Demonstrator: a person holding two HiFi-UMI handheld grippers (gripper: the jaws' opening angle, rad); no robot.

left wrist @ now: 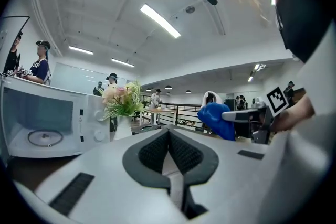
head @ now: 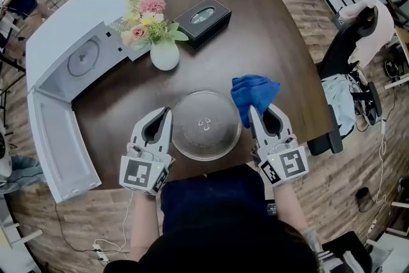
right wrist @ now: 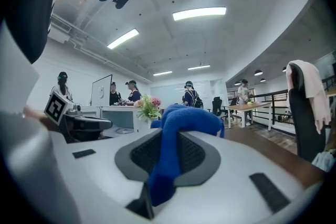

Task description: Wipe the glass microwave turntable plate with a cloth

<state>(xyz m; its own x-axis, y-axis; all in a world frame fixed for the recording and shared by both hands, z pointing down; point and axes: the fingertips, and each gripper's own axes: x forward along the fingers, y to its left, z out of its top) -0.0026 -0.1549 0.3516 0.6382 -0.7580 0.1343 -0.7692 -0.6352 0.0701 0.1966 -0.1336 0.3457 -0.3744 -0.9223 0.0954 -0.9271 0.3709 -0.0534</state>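
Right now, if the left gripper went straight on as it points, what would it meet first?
The left gripper would probably reach the black tissue box, narrowly passing the vase; the glass plate lies right of that line. Depth is unclear.

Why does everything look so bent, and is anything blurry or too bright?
Head view: a wide lens bows the edge of the table; light is even, and the glass plate shows little glare. Left gripper view: ceiling lights curve and glow bright. Right gripper view: same curving, blue cloth clear.

head: steeply down on table point(head: 275, 41) | gripper views: low, forward, sharing flowers point(left wrist: 122, 99)
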